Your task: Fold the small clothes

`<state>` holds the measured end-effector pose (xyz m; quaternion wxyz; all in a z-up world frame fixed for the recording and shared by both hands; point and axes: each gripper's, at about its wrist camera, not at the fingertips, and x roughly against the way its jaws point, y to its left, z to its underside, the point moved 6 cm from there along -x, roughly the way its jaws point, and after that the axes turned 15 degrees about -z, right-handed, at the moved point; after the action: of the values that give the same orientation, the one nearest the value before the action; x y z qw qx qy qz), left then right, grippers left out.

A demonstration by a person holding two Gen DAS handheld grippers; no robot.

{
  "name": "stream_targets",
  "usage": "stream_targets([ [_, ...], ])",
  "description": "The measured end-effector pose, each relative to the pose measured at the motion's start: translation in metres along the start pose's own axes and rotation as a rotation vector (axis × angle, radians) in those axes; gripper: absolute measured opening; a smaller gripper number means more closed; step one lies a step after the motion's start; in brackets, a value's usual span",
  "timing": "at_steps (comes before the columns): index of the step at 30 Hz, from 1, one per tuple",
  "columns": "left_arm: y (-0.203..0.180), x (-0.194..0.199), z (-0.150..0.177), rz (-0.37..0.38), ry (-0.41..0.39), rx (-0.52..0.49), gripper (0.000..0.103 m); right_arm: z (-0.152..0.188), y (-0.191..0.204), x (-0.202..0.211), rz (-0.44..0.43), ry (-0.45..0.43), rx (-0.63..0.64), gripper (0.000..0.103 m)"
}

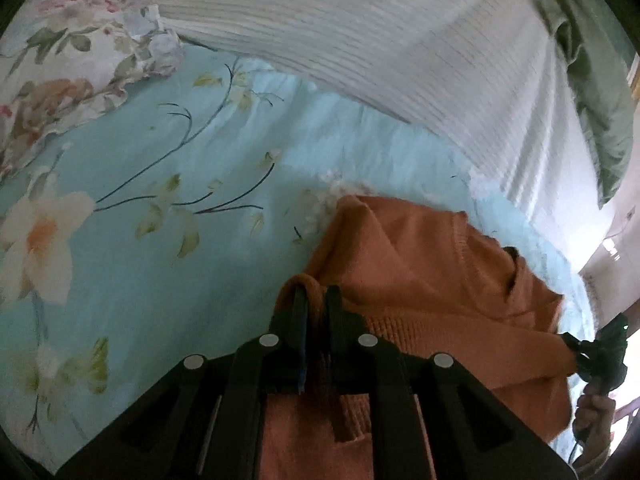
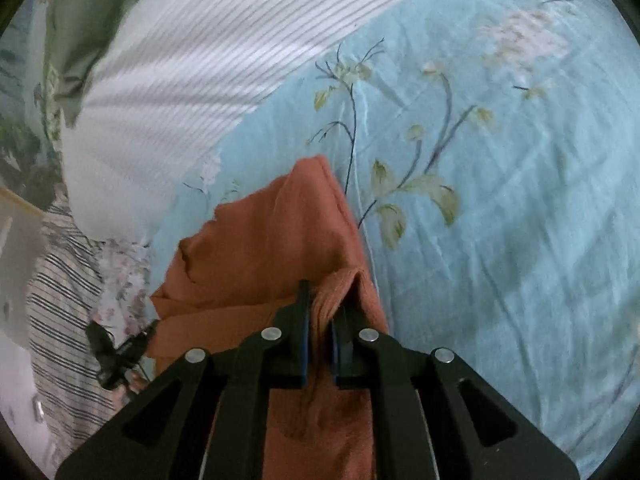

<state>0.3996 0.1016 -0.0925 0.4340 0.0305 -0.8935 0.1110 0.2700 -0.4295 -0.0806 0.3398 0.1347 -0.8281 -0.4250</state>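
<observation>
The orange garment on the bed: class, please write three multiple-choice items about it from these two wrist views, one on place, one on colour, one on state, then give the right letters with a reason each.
1. What does the orange garment hang over?
A. a wooden floor
B. a light blue floral bedsheet
C. a kitchen counter

2. What lies beyond the garment at the far side of the sheet?
A. a red checked blanket
B. a plain black pillow
C. a white striped cloth

3. How are the two tools placed on the garment?
A. both shut on its fabric
B. both open and clear of it
C. only the left one grips it

Answers:
1 B, blue sheet with printed flowers fills the ground under it in both views.
2 C, pale ribbed stripes show across the top.
3 A, the left tool and the right tool each pinch a fold of orange fabric.
</observation>
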Motion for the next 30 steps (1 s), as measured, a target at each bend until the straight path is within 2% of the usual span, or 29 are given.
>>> stream_targets([
  [1, 0.000, 0.010, 0.004, 0.001, -0.014, -0.010, 0.015, 0.001, 0.002, 0.014, 0.036, -0.028, 0.027, 0.023],
  [2, -0.003, 0.020, 0.008, 0.003, -0.027, -0.026, 0.016, 0.003, 0.004, 0.021, 0.065, -0.048, 0.044, 0.032],
  [3, -0.009, 0.033, 0.016, 0.022, -0.042, -0.056, 0.016, 0.007, 0.010, 0.034, 0.099, -0.077, 0.077, 0.032],
  [5, -0.033, 0.055, 0.036, 0.091, -0.051, -0.134, 0.021, 0.020, 0.031, 0.042, 0.061, -0.077, 0.147, 0.032],
  [7, -0.059, 0.063, 0.059, 0.135, -0.026, -0.220, 0.031, 0.051, 0.062, 0.025, -0.008, 0.041, 0.250, 0.032],
  [10, -0.106, 0.050, 0.102, 0.162, 0.055, -0.380, 0.032, 0.100, 0.084, -0.020, -0.017, 0.261, 0.401, 0.032],
  [11, -0.115, 0.040, 0.110, 0.142, 0.082, -0.425, 0.032, 0.111, 0.085, -0.033, 0.007, 0.319, 0.441, 0.032],
  [13, -0.122, 0.025, 0.112, 0.076, 0.084, -0.482, 0.031, 0.114, 0.075, -0.050, 0.116, 0.352, 0.479, 0.029],
  [15, -0.121, 0.012, 0.100, 0.062, 0.095, -0.476, 0.030, 0.101, 0.070, -0.052, 0.146, 0.320, 0.474, 0.029],
  [17, -0.111, -0.002, 0.073, 0.017, 0.095, -0.428, 0.028, 0.073, 0.060, -0.047, 0.221, 0.241, 0.463, 0.029],
  [19, -0.100, -0.015, 0.043, -0.008, 0.087, -0.370, 0.021, 0.043, 0.050, -0.038, 0.242, 0.148, 0.414, 0.029],
  [20, -0.094, -0.018, 0.030, -0.019, 0.077, -0.341, 0.021, 0.034, 0.048, -0.034, 0.248, 0.111, 0.396, 0.029],
  [21, -0.087, -0.020, 0.016, -0.041, 0.056, -0.307, 0.022, 0.019, 0.044, -0.027, 0.249, 0.053, 0.364, 0.029],
  [22, -0.075, -0.021, -0.003, -0.105, 0.019, -0.256, 0.024, 0.011, 0.042, -0.019, 0.241, 0.008, 0.338, 0.029],
  [23, -0.067, -0.020, -0.015, -0.138, -0.002, -0.221, 0.025, 0.002, 0.042, -0.008, 0.223, -0.052, 0.309, 0.029],
  [26, -0.044, -0.014, -0.040, -0.115, -0.025, -0.087, 0.027, -0.003, 0.047, 0.013, 0.207, -0.139, 0.297, 0.030],
  [27, -0.037, -0.011, -0.043, -0.121, -0.034, -0.058, 0.032, -0.001, 0.049, 0.018, 0.202, -0.160, 0.295, 0.032],
  [28, -0.031, -0.006, -0.043, -0.139, -0.050, -0.038, 0.040, 0.005, 0.052, 0.023, 0.200, -0.183, 0.293, 0.034],
  [30, -0.026, 0.002, -0.037, -0.155, -0.066, -0.034, 0.042, 0.007, 0.051, 0.039, 0.206, -0.240, 0.275, 0.036],
])
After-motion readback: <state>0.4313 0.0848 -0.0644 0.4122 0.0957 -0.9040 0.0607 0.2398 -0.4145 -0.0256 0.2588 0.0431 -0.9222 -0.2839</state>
